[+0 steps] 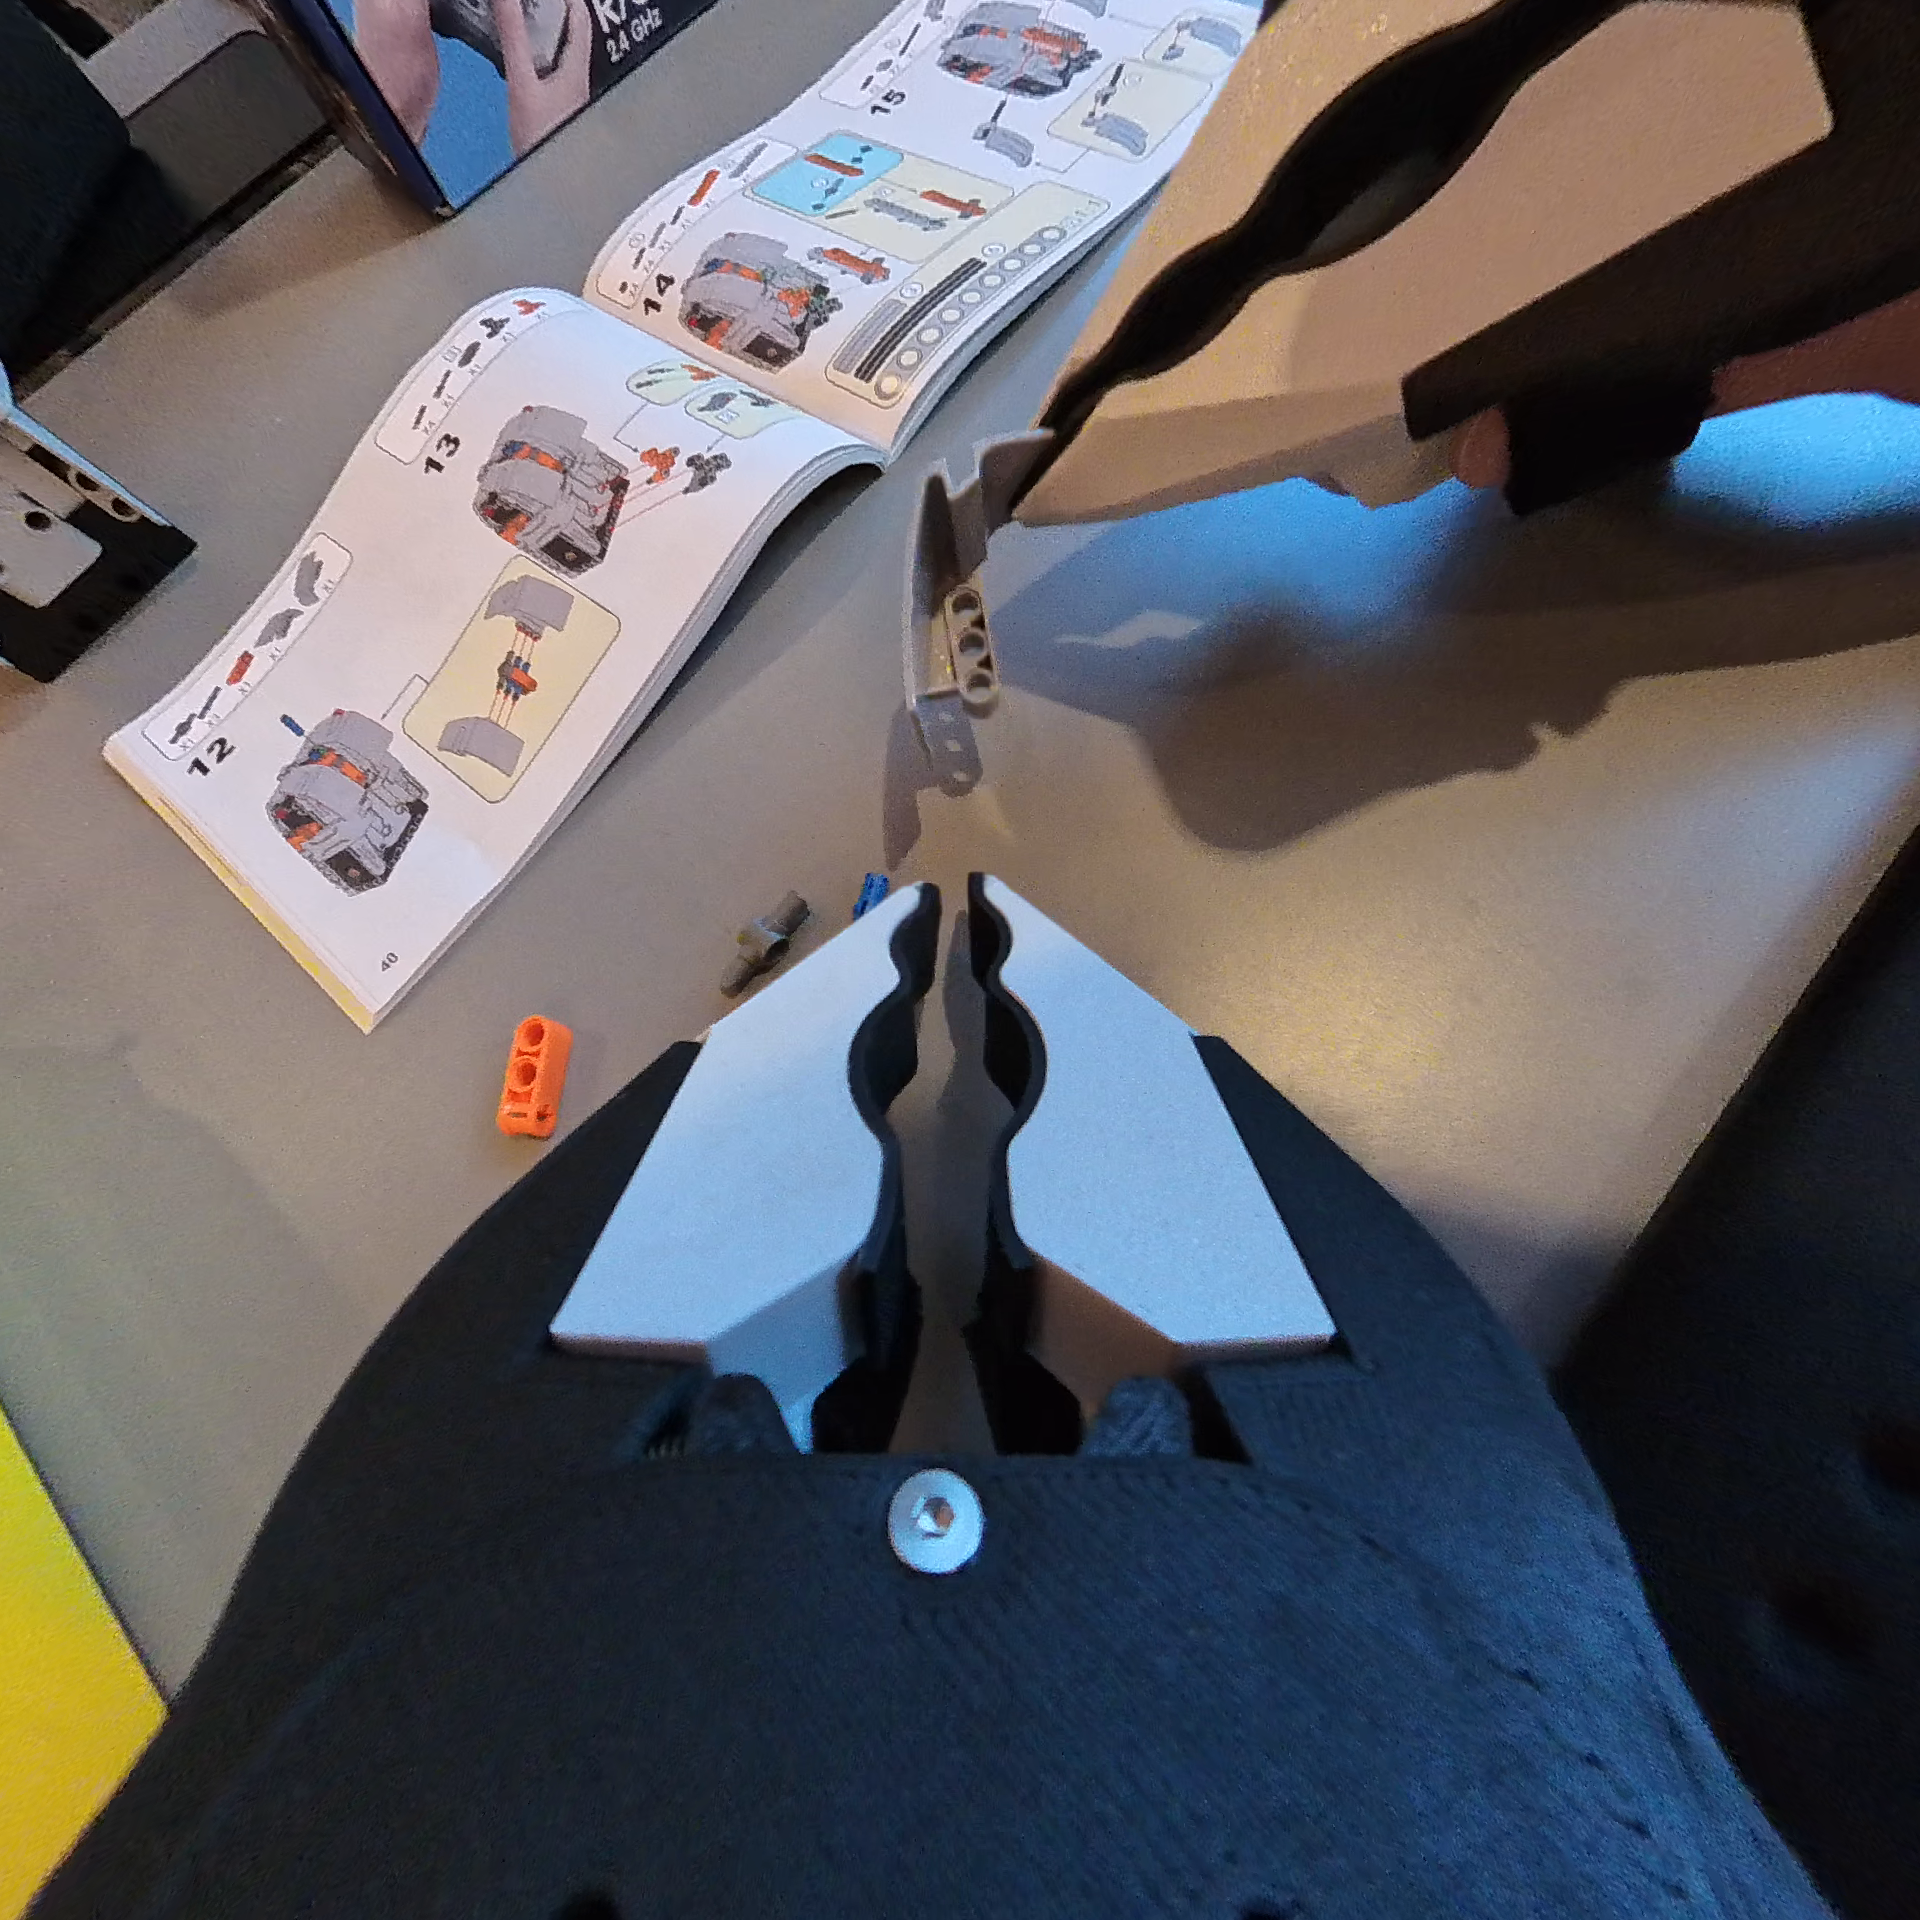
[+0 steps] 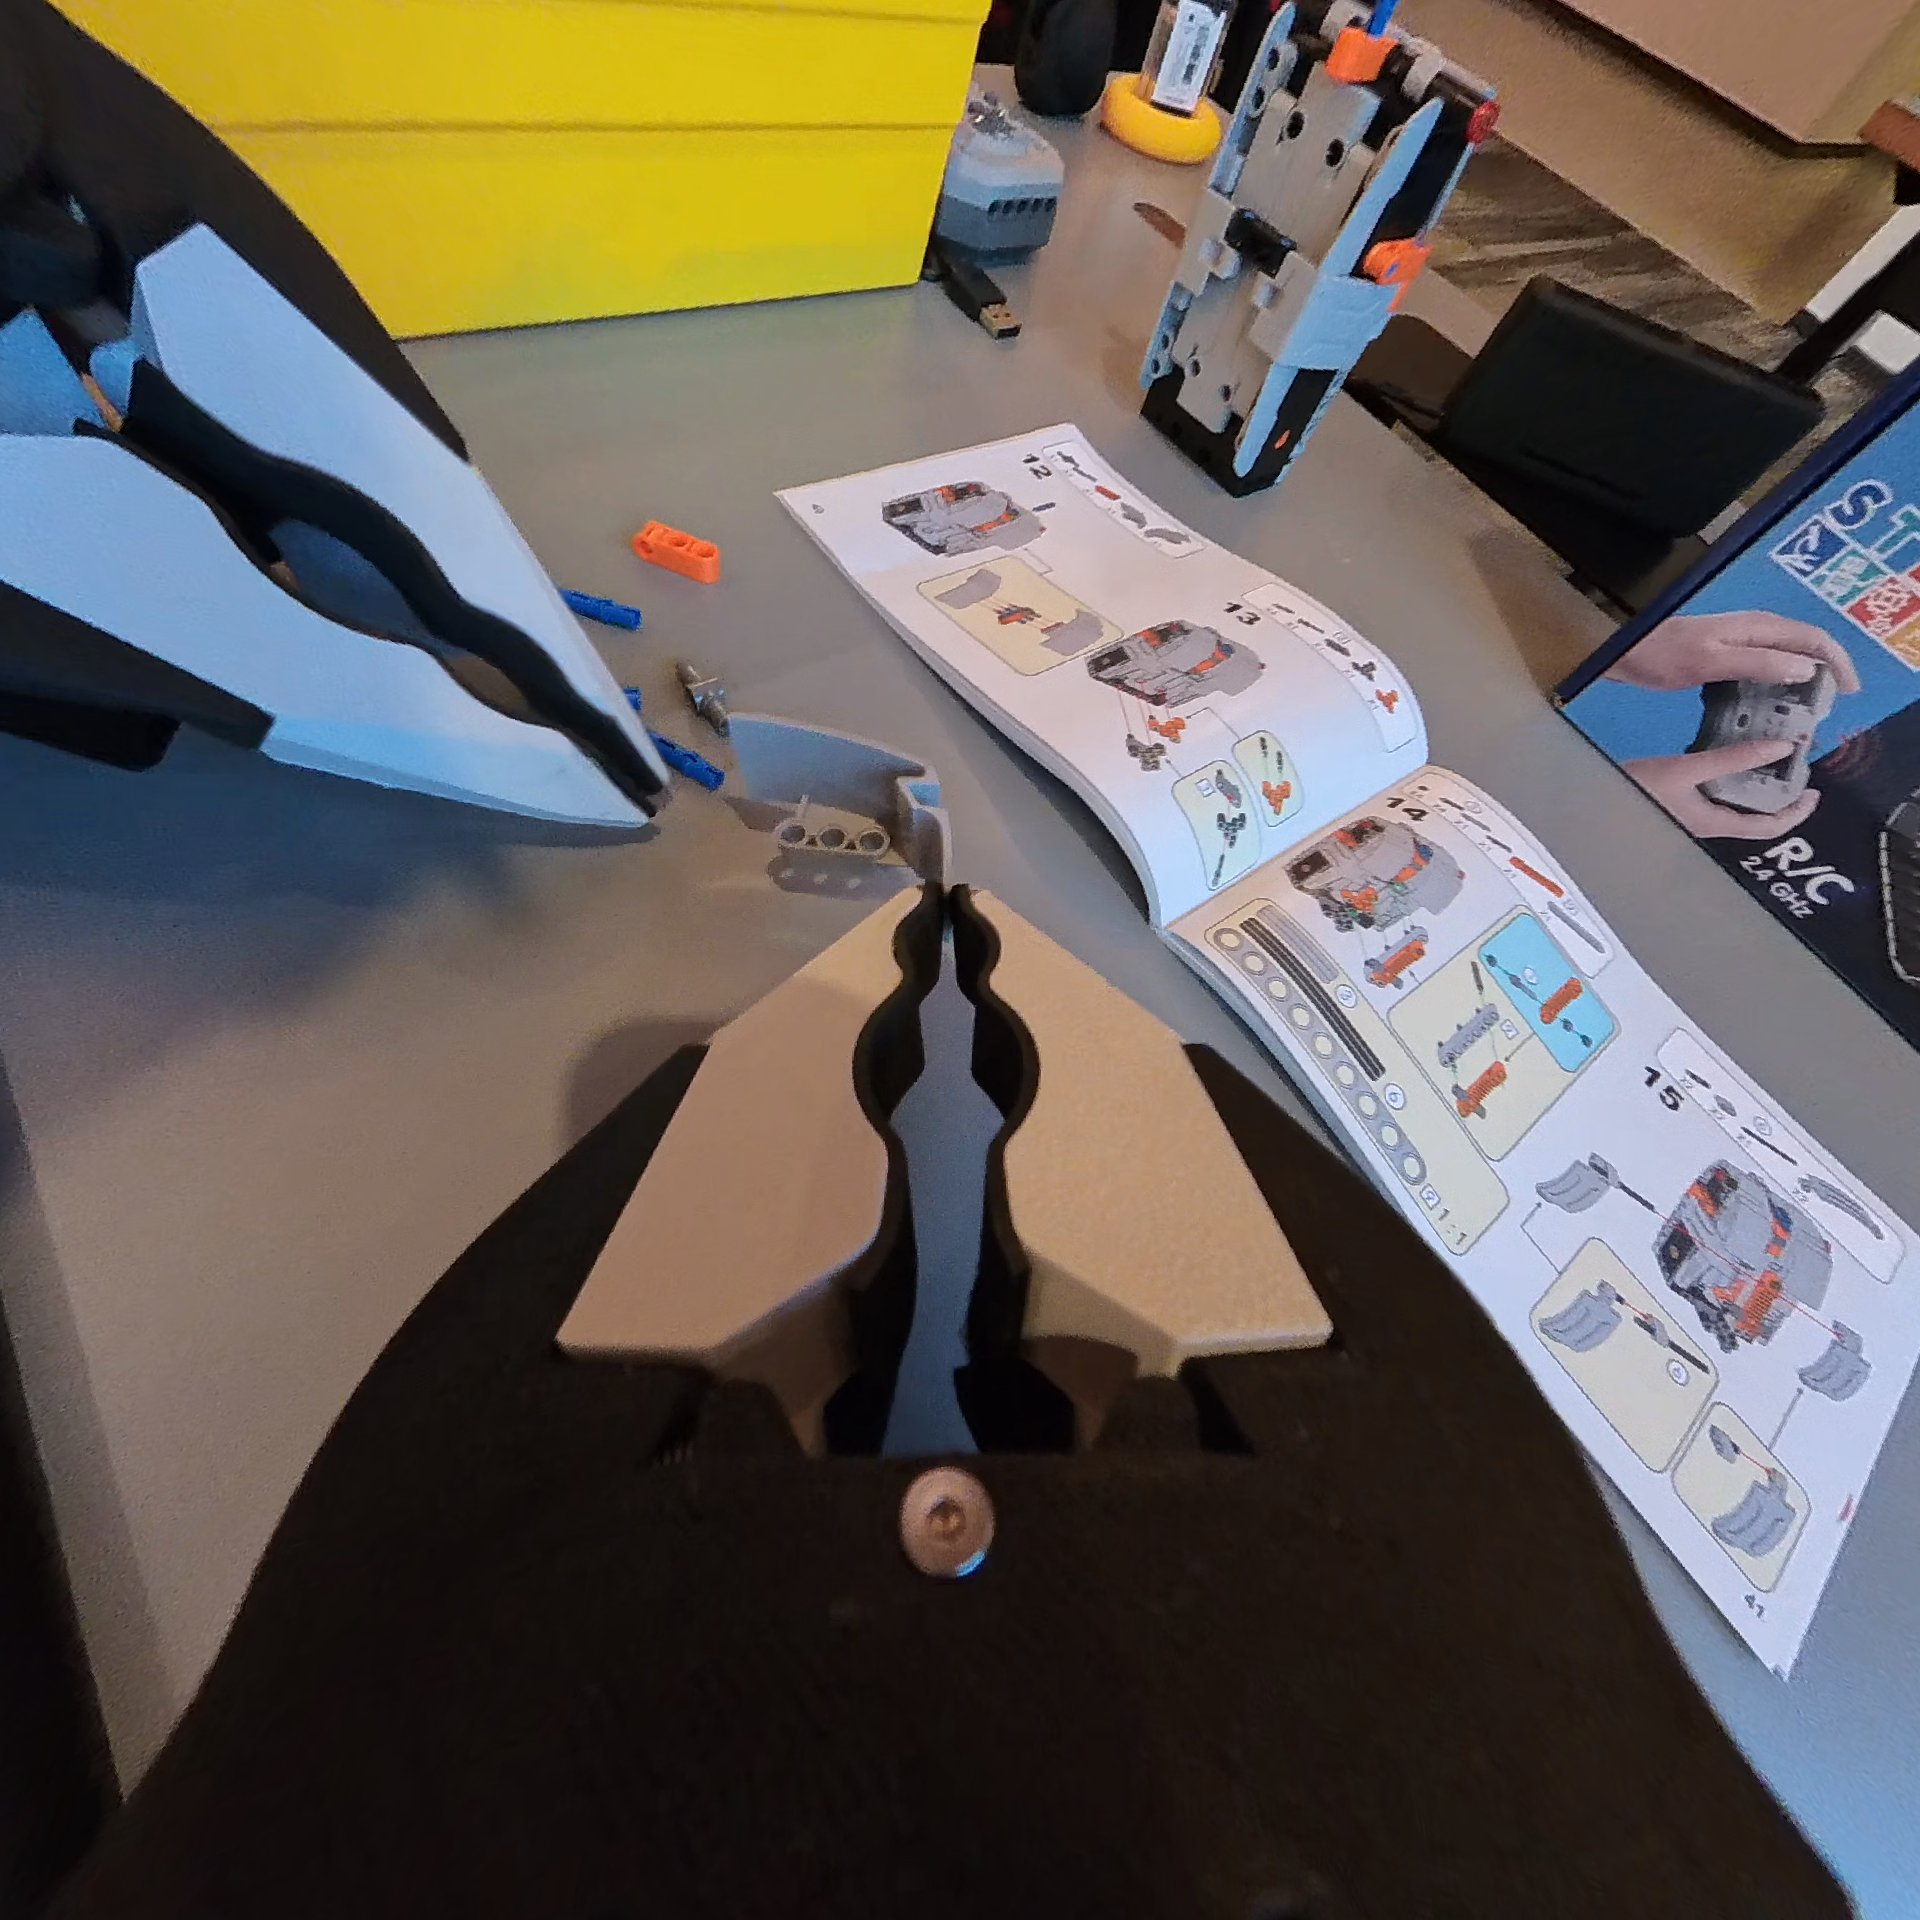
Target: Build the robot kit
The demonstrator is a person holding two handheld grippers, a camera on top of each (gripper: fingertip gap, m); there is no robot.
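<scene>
- The yellow box [image 2: 582, 156] fills the upper left of the right wrist view, standing on the grey tabletop [image 2: 312, 1039].
- The left hand-held gripper [image 2: 649, 795] reaches in from the left edge of that view. Its jaws are nearly together with nothing between them, and its tips hang over the small parts.
- Just right of those tips lie an orange connector [image 2: 677, 549], blue pins [image 2: 601, 608] and a small grey axle piece [image 2: 702, 698].
- At centre, the right hand-held gripper [image 2: 945, 899] pinches the edge of the curved grey panel [image 2: 831, 774], which bears a pale three-hole beam [image 2: 836, 836]. In the left wrist view the panel [image 1: 940, 582] hangs tilted from those tips, its lower end near the tabletop.
- Right of centre, the open instruction booklet [image 2: 1351, 935] lies flat.
- In the upper middle, right of the box, a partly built grey-and-black model [image 2: 1288, 270] stands upright.
- At the right edge, a blue product box [image 2: 1766, 727] leans into view.
</scene>
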